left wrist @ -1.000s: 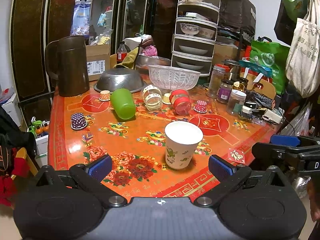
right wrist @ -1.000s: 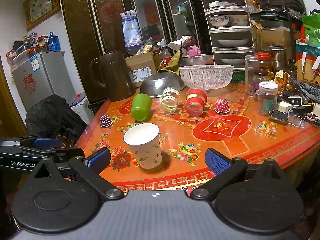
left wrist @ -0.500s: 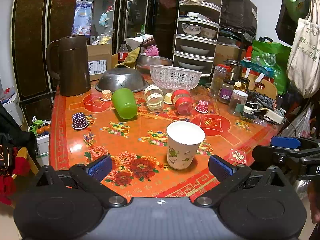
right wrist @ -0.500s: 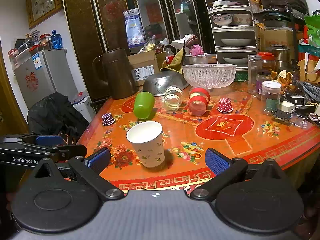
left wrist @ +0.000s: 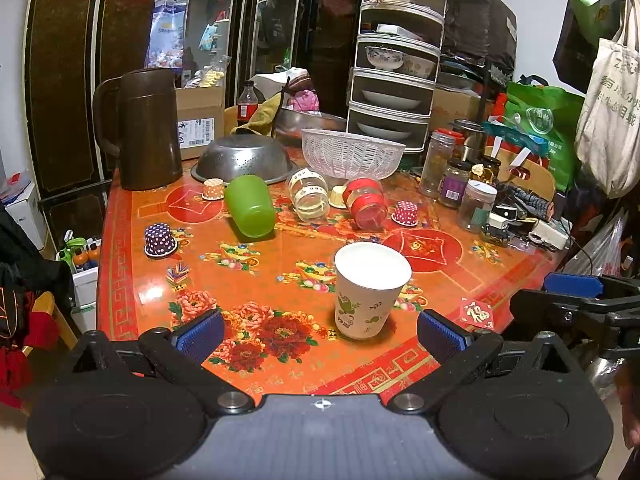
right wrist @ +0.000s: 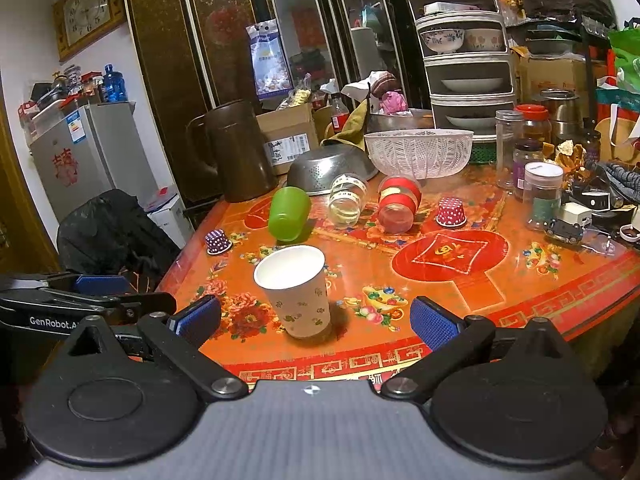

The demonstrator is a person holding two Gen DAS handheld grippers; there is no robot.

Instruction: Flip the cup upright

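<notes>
A white paper cup (left wrist: 370,290) with a green leaf print stands upright, mouth up, near the front edge of the orange flowered table (left wrist: 256,280); it also shows in the right wrist view (right wrist: 296,292). My left gripper (left wrist: 320,330) is open and empty, held back from the cup just off the table's front edge. My right gripper (right wrist: 314,320) is open and empty, also short of the cup. A green plastic cup (left wrist: 249,211) lies on its side farther back, also in the right wrist view (right wrist: 289,219).
Two jars, one clear (left wrist: 309,195) and one red-banded (left wrist: 366,203), lie on their sides behind the paper cup. Small cupcake liners (left wrist: 159,235), a steel colander (left wrist: 244,158), a white basket (left wrist: 352,153), a brown jug (left wrist: 140,128) and several upright jars (left wrist: 476,206) crowd the back and right.
Both grippers have drawn back slightly from the table, open throughout. The paper cup has stayed upright in the same spot.
</notes>
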